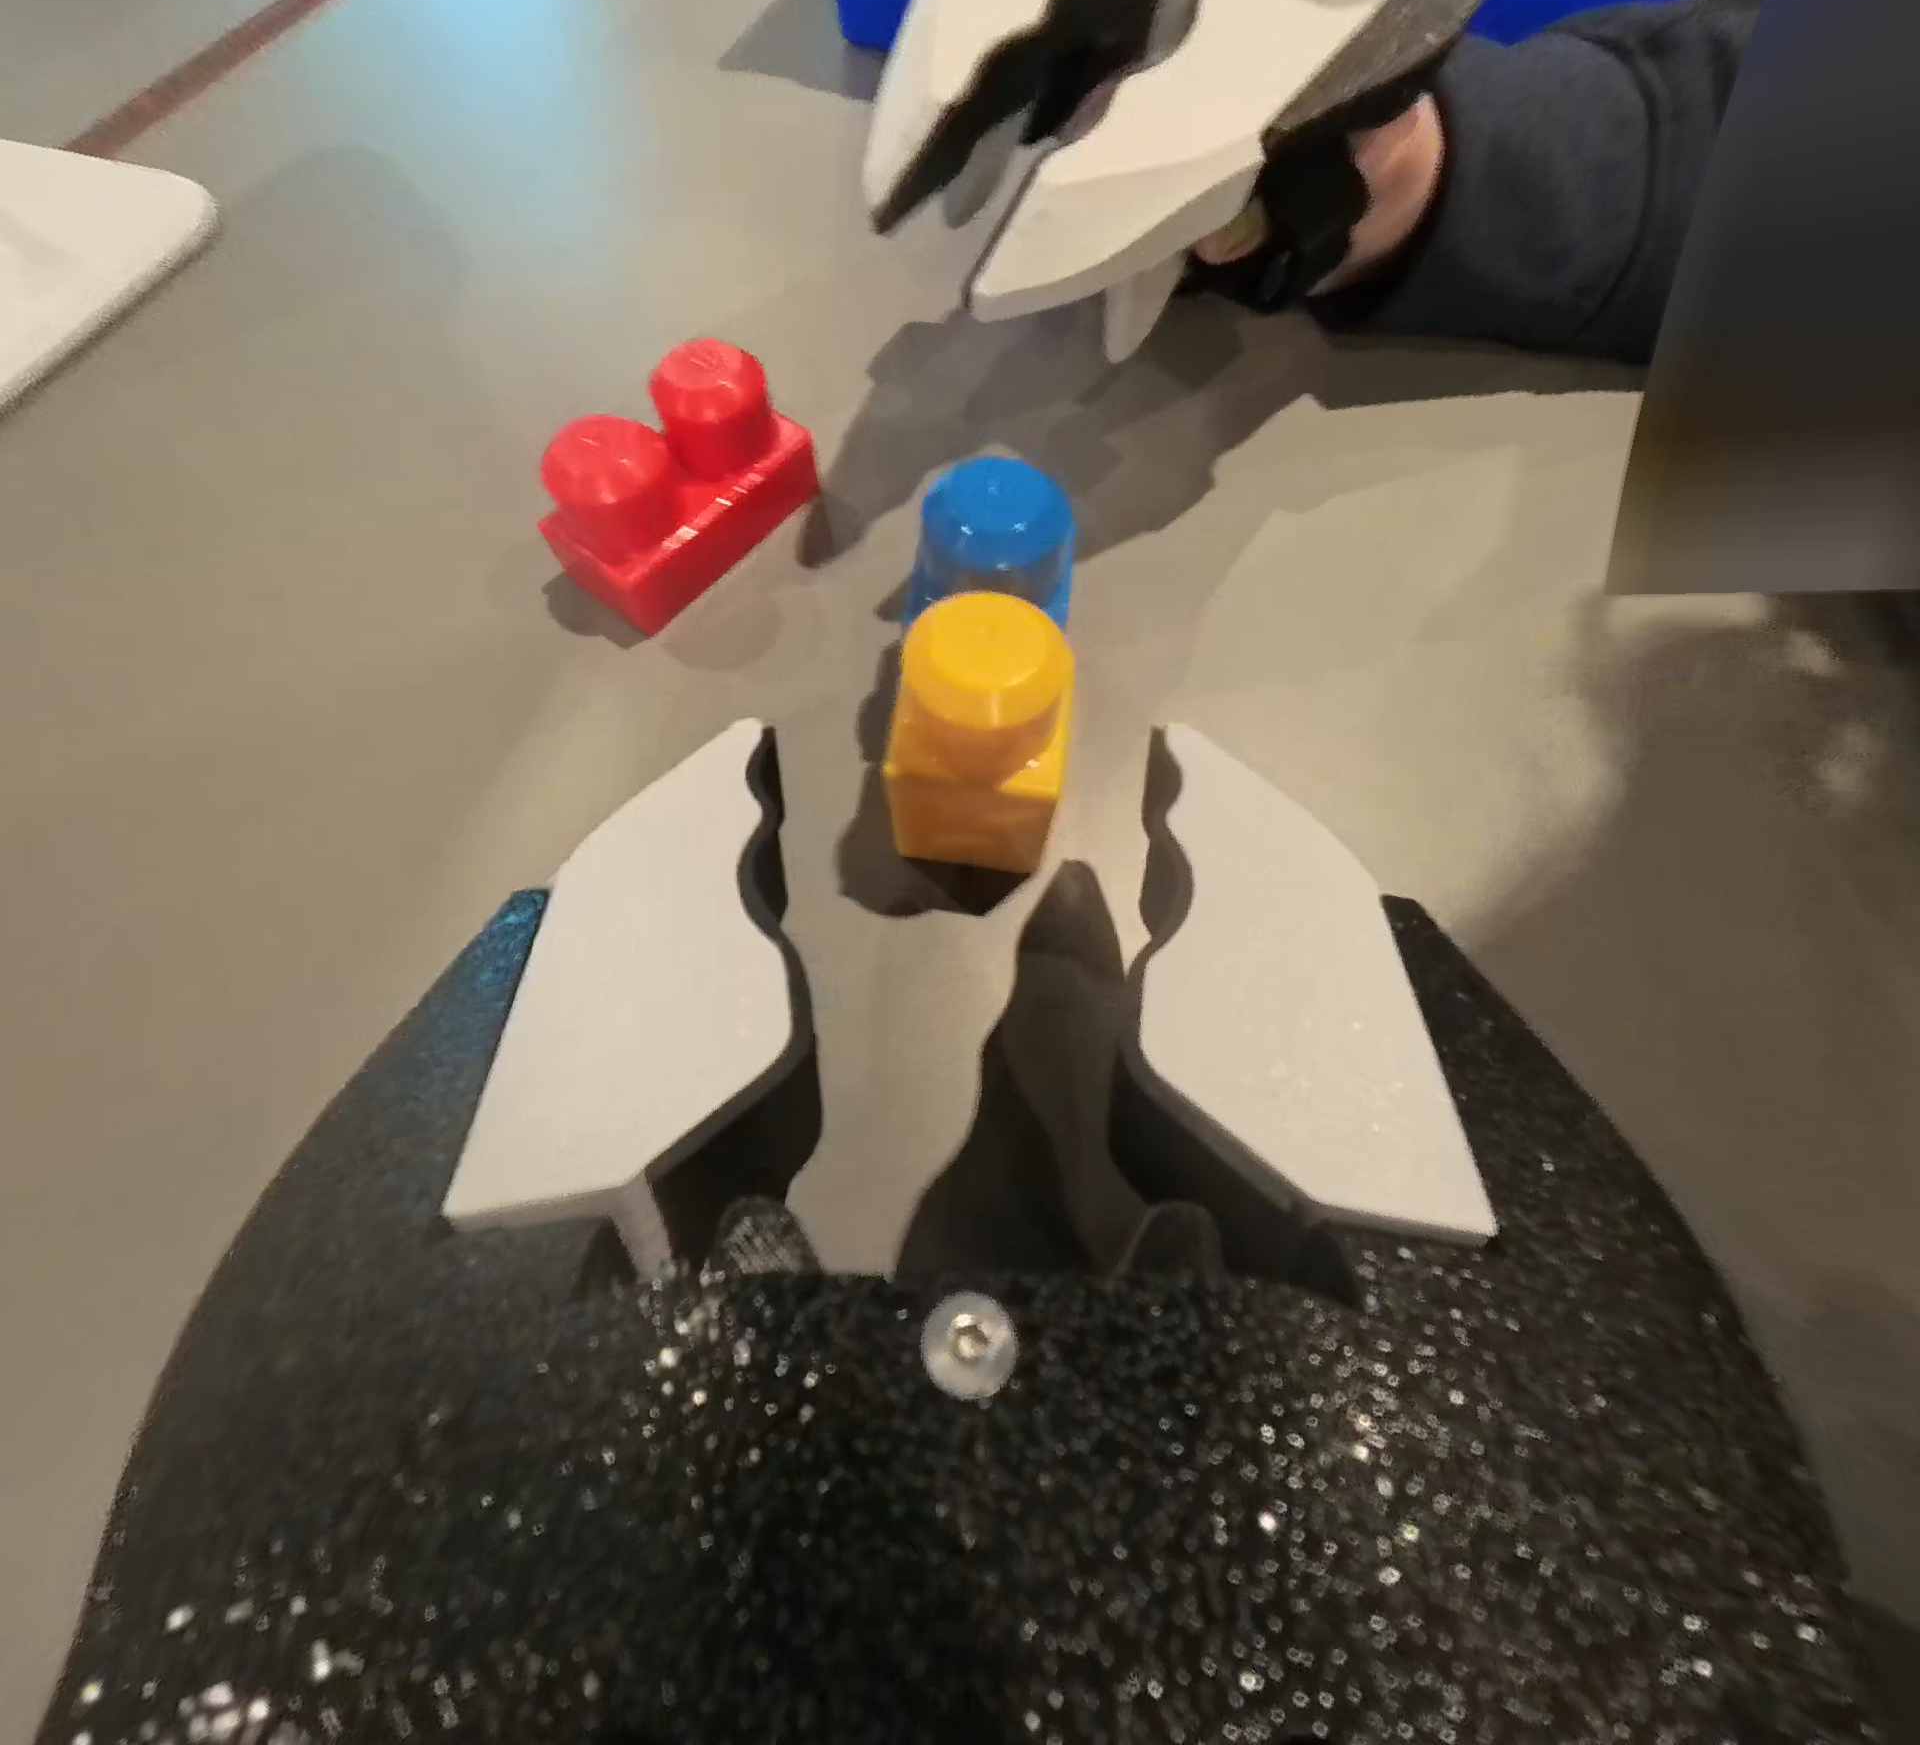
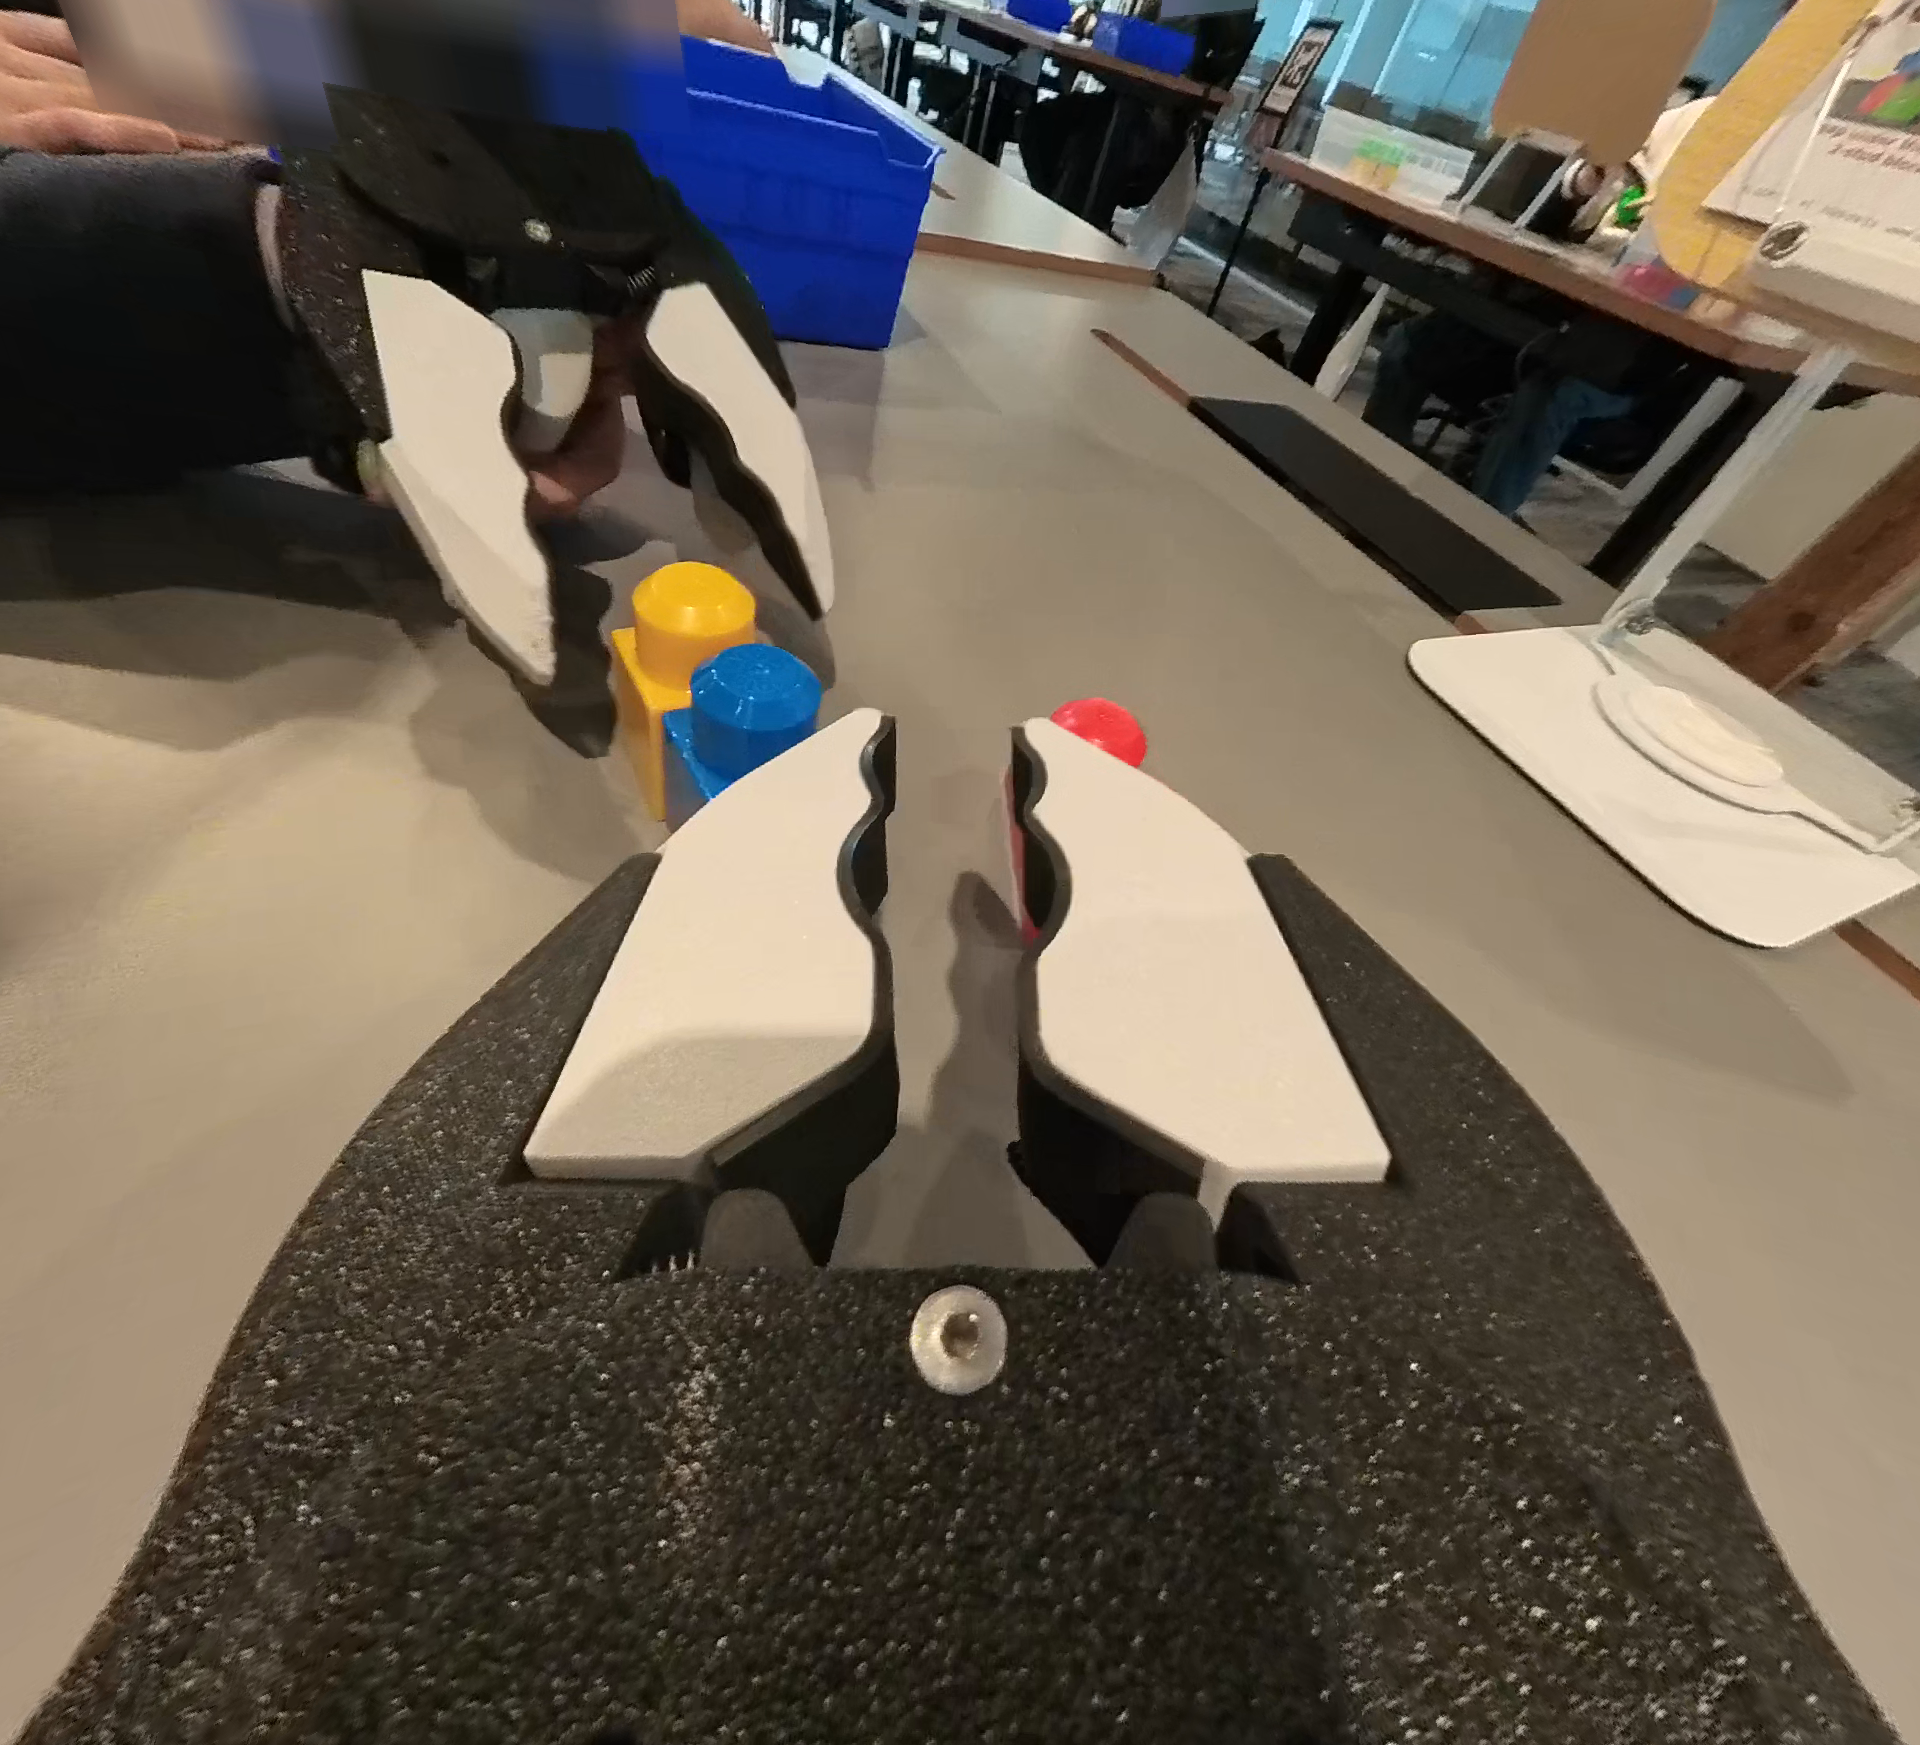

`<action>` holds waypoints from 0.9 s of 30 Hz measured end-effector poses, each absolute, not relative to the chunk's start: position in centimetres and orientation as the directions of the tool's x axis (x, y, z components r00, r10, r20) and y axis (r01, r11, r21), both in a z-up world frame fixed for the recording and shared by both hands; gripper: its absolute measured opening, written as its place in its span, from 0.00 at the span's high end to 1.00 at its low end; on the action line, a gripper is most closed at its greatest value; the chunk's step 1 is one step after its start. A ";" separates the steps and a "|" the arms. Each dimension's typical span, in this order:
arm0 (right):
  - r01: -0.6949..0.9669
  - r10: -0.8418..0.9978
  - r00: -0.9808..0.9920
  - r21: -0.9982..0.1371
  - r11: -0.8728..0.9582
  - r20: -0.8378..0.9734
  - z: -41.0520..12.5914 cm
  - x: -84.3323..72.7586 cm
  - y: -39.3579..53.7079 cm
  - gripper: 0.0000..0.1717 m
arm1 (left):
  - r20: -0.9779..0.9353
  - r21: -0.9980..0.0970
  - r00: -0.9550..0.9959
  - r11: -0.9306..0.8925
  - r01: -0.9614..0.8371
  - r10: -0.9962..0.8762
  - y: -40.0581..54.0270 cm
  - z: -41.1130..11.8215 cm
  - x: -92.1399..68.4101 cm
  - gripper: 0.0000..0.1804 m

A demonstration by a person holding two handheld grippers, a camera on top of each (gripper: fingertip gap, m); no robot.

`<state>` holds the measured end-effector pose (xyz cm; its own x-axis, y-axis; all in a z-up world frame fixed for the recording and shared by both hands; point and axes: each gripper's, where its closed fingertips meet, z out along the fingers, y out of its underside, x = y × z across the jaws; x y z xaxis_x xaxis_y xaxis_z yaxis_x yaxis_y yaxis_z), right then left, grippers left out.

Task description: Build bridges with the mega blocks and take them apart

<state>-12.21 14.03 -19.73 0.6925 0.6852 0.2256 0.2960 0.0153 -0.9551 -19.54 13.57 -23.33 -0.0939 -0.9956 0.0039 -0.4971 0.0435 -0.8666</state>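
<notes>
Blocks, red, blue, yellow, no legible writing; both tongs spread, empty.

— What are my fingers faced with?
— Matt pale grey, smooth; the body behind them is rough, speckled black, with one shiny metal screw.
— And the blocks?
— Glossy plastic: the red block, the blue block, the yellow block. My table looks matt grey, smooth.
</notes>
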 end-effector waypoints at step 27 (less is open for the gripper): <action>0.256 0.667 0.714 -0.966 0.038 0.215 -19.0 -11.7 14.3 0.86 | -0.045 -0.800 -0.218 0.166 -0.577 -0.975 12.8 -24.9 -17.2 0.68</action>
<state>-11.66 14.28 -19.00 0.7136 0.6666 0.2153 0.2557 0.0383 -0.9660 -17.16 12.83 -24.89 -0.2185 -0.9748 -0.0449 -0.5765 0.1661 -0.8000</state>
